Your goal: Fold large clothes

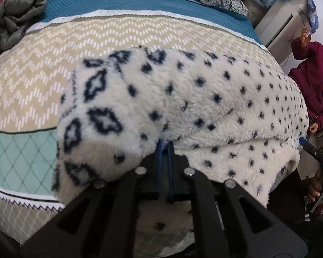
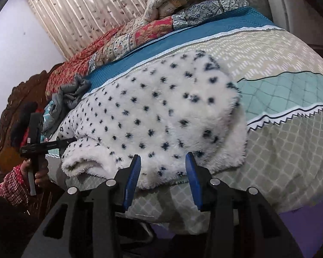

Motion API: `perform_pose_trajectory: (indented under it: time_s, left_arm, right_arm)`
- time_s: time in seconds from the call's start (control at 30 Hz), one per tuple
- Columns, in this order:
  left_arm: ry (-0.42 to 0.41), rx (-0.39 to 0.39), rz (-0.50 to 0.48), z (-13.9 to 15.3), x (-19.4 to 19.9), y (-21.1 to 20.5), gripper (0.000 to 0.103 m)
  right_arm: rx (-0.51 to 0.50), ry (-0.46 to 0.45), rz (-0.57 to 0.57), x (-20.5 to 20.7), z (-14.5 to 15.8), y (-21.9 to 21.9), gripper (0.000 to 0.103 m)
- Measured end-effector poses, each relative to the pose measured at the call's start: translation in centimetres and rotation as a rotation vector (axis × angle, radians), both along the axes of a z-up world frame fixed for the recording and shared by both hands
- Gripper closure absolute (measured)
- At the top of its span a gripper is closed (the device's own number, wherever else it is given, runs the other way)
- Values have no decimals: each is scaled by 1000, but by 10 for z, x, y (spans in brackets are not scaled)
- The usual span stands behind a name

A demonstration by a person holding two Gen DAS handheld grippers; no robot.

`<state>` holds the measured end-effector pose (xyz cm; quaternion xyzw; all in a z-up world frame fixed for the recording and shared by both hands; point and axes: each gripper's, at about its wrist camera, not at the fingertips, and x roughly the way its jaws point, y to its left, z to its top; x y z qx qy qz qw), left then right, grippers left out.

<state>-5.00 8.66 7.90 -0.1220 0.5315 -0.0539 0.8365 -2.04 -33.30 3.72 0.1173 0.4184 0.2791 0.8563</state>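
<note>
A white fleece garment with dark blue dots and diamond motifs lies folded over on the bed; it also shows in the right wrist view. My left gripper is shut on a fold of the fleece garment near its front edge, the blue pads pressed together under the cloth. My right gripper is open, its blue pads apart, just in front of the garment's near edge and not touching it. The left gripper shows at the garment's left side in the right wrist view.
The bed cover is beige, teal and blue patterned. A grey crumpled cloth lies at the far left. Quilts and pillows are piled at the head. A person in a maroon top sits at the right.
</note>
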Motion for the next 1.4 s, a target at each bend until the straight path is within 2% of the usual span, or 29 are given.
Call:
perform_pose_trajectory:
  time_s: [0.23, 0.77, 0.83, 0.9, 0.93, 0.97, 1.0, 1.03, 1.07, 1.1, 1.17, 1.33, 1.4]
  left_arm:
    - [9, -19, -2, -4, 0, 4, 98]
    - [9, -28, 2, -4, 0, 8, 98]
    - [-15, -9, -4, 14, -1, 7, 98]
    - [-104, 0, -13, 46, -8, 11, 98]
    - [-149, 12, -10, 64, -11, 17, 98]
    - [-170, 23, -1, 74, -12, 24, 95]
    - [-181, 33, 15, 84, -12, 33, 87]
    - [-180, 36, 32, 90, -11, 42, 47]
    - [-182, 36, 54, 95, -9, 53, 20]
    - [-202, 45, 70, 98, -8, 62, 19]
    - [-188, 61, 73, 93, -2, 72, 20]
    - [-60, -57, 72, 45, 16, 83, 19]
    - [-1, -126, 75, 19, 17, 79, 19]
  right_arm:
    - [12, 32, -23, 2, -18, -16, 70]
    - [9, 35, -20, 0, -17, -12, 70]
    - [23, 24, -9, -6, -8, -13, 70]
    - [46, -5, -8, -13, 8, -21, 69]
    - [59, -34, -21, -15, 22, -30, 64]
    - [64, -57, -39, -15, 33, -36, 59]
    - [56, -84, -76, -14, 44, -44, 44]
    - [33, -111, -137, -10, 55, -52, 30]
    - [25, -137, -179, -7, 62, -58, 26]
    - [31, -164, -208, -2, 68, -65, 24]
    - [38, -145, -256, 19, 73, -75, 23]
    - [93, -25, -264, 65, 50, -77, 22]
    - [108, 66, -236, 85, 28, -66, 22]
